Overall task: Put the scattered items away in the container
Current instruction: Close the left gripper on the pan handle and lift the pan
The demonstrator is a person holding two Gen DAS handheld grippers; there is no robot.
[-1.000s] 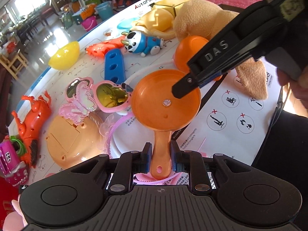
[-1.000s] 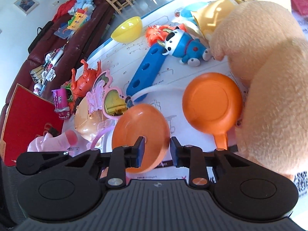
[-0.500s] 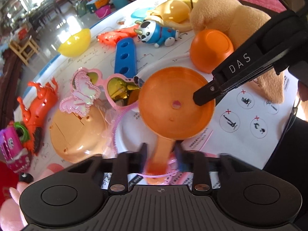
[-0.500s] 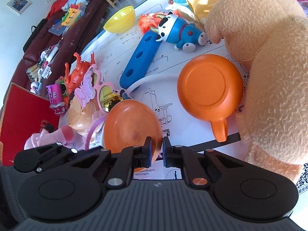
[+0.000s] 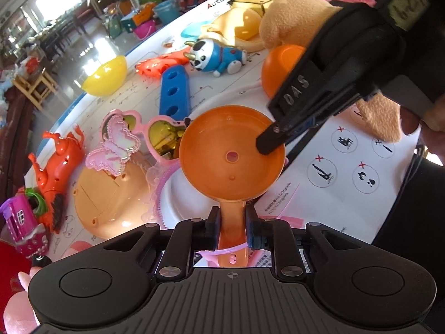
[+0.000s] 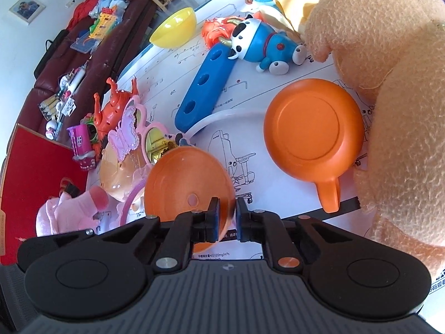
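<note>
Now we hold the orange toy pan (image 5: 232, 161), just in front of the heart sunglasses (image 5: 164, 136): left gripper (image 5: 231, 222) closing on its handle, right gripper (image 6: 226, 217) clamped on its rim. We should keep it level while lifting clear, then release one grip.

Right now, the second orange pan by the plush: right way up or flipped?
Flipped. In the right wrist view the second orange pan shows its flat ringed underside, rim down on the printed sheet, against the plush toy.
</note>
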